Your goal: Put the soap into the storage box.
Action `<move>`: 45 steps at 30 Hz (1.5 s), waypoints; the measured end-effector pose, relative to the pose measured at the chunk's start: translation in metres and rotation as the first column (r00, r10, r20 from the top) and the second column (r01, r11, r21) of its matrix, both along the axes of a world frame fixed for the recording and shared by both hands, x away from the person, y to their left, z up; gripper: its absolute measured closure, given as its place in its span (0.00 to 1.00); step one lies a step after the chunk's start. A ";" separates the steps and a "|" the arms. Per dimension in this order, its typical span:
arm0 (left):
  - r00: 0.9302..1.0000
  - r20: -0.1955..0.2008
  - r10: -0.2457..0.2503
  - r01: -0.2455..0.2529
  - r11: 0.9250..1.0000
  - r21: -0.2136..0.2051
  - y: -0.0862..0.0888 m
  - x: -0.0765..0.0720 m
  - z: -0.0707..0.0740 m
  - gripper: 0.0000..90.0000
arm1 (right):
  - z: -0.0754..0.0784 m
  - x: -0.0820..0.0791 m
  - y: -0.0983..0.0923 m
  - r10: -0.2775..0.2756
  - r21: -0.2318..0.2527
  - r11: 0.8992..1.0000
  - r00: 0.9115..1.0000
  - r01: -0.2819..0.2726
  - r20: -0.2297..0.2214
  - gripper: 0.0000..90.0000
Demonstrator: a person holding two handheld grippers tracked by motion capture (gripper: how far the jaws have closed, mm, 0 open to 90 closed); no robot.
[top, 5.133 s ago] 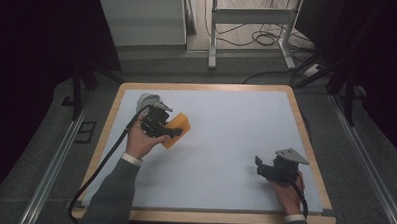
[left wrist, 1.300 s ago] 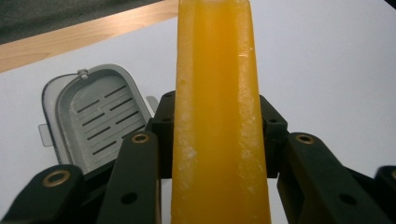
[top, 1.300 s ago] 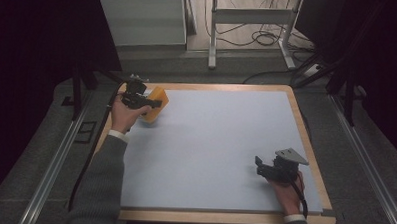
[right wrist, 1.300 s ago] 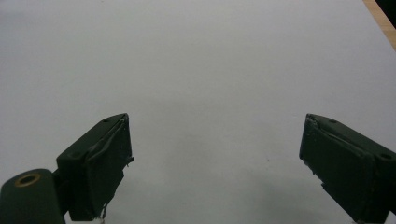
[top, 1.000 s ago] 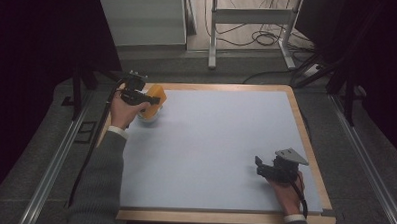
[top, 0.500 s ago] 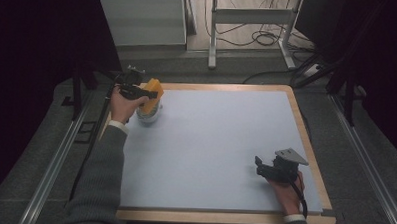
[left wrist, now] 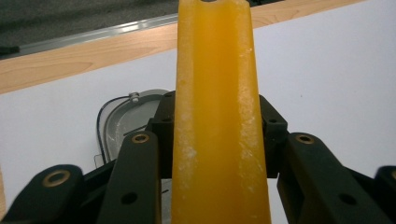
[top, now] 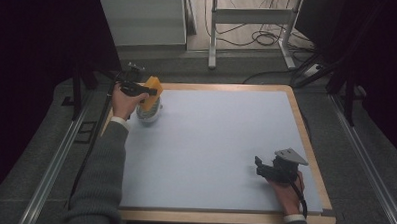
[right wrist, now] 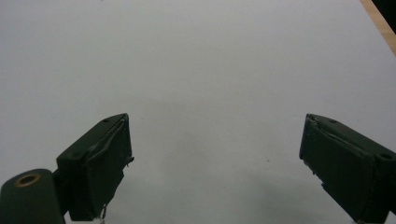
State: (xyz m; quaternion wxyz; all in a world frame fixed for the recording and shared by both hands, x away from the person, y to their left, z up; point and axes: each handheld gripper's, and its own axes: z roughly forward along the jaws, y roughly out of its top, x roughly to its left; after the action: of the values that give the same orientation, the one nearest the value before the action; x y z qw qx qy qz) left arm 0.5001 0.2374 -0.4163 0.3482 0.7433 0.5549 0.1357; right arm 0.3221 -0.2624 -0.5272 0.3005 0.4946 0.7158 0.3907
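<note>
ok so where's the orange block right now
In the high view the orange block is at the table's far-left corner, held in the left claw just above a small metal container; the left gripper view shows it clamped between the jaws.

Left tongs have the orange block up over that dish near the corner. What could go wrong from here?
The left tongs hold the block only at its lower end, so it may tip or slip. It hangs above the dish close to the table edge; a bad drop could bounce off. The right tongs are open, too far away to help.
</note>
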 end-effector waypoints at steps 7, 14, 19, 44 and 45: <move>0.999 -0.009 0.031 -0.031 1.000 -0.001 0.003 0.007 -0.007 0.68 | 0.000 0.000 0.000 0.001 -0.002 1.000 1.000 -0.001 0.003 0.11; 0.999 -0.026 0.039 -0.039 0.999 0.010 0.003 0.011 -0.013 0.68 | 0.000 0.000 0.000 0.002 -0.002 1.000 1.000 -0.002 0.002 0.11; 0.998 -0.033 0.052 -0.052 0.999 0.014 0.004 0.014 -0.020 0.68 | 0.000 0.000 0.000 0.000 0.001 1.000 1.000 0.000 0.003 0.11; 0.991 -0.080 0.112 -0.112 0.994 0.002 0.012 0.022 -0.050 0.68 | 0.000 0.000 0.000 0.000 -0.002 1.000 1.000 0.000 0.004 0.11; 0.991 -0.087 0.104 -0.104 0.995 0.013 0.013 0.023 -0.051 0.68 | 0.000 0.000 0.000 0.000 -0.003 1.000 1.000 0.000 0.004 0.11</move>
State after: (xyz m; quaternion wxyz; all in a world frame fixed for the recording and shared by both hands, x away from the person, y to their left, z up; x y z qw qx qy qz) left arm 0.5226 0.2504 -0.4676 0.3132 0.7200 0.6069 0.1234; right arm 0.3219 -0.2622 -0.5272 0.3029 0.4933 0.7158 0.3905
